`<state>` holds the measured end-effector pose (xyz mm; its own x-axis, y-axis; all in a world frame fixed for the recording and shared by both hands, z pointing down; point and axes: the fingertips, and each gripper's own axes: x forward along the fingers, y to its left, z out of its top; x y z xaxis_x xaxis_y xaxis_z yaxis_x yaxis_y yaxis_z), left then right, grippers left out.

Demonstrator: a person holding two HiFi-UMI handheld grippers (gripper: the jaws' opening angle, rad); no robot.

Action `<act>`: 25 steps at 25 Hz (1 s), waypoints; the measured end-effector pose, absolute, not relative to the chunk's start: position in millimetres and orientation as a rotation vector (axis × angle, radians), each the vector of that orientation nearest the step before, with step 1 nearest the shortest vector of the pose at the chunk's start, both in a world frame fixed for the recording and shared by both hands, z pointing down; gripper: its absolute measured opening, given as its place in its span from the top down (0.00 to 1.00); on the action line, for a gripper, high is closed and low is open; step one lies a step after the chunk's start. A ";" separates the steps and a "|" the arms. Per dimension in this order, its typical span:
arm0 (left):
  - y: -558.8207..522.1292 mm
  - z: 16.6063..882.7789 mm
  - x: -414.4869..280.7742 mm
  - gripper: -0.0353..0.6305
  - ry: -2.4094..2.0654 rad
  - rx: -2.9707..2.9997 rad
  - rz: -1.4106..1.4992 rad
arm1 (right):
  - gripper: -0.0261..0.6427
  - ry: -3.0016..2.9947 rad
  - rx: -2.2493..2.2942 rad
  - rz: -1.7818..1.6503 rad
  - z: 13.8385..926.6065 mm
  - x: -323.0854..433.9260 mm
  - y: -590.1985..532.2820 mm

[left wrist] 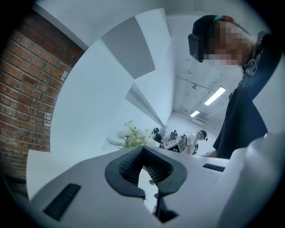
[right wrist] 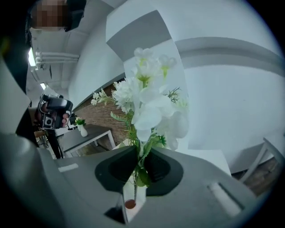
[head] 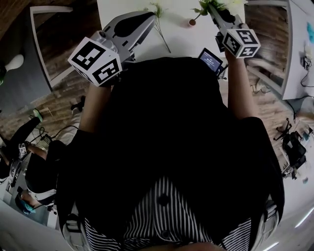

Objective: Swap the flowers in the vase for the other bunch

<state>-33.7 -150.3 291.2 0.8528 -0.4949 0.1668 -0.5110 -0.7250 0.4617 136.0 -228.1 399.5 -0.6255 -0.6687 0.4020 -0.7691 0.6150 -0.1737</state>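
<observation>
1. White table (head: 181,39) fills the upper middle of the head view, with brown floor (head: 64,98) on either side of it.
2. At the upper right, the right gripper (head: 216,12) (right wrist: 139,153) has its jaws clenched on the green stems of a bunch of white flowers (right wrist: 149,102). In the right gripper view the blooms rise well above the jaws.
3. At the upper left, the left gripper (head: 149,18) (left wrist: 142,150) reaches over the table's edge. Its jaw tips are pressed together with nothing between them.
4. A second flower stem (head: 159,24) lies flat on the table between the two grippers, near the top centre.
5. A small brown round thing (head: 192,22) sits just right of that stem; what it is cannot be told.
</observation>
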 end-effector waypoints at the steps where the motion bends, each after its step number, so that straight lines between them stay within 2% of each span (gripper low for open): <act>1: -149.3 292.8 -35.0 0.94 -0.737 2.520 0.046 | 0.89 -2.536 1.165 0.482 406.8 135.0 -226.1; 25: -139.1 300.0 -38.7 0.94 -0.718 2.503 0.056 | 0.85 -2.364 1.152 0.544 497.5 138.2 -196.2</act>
<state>-38.7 -139.1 300.0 0.8579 -0.4813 0.1798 -0.5034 -0.7178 0.4810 138.2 -196.2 497.5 -0.5486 -0.6277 0.5523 -0.8060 0.5727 -0.1499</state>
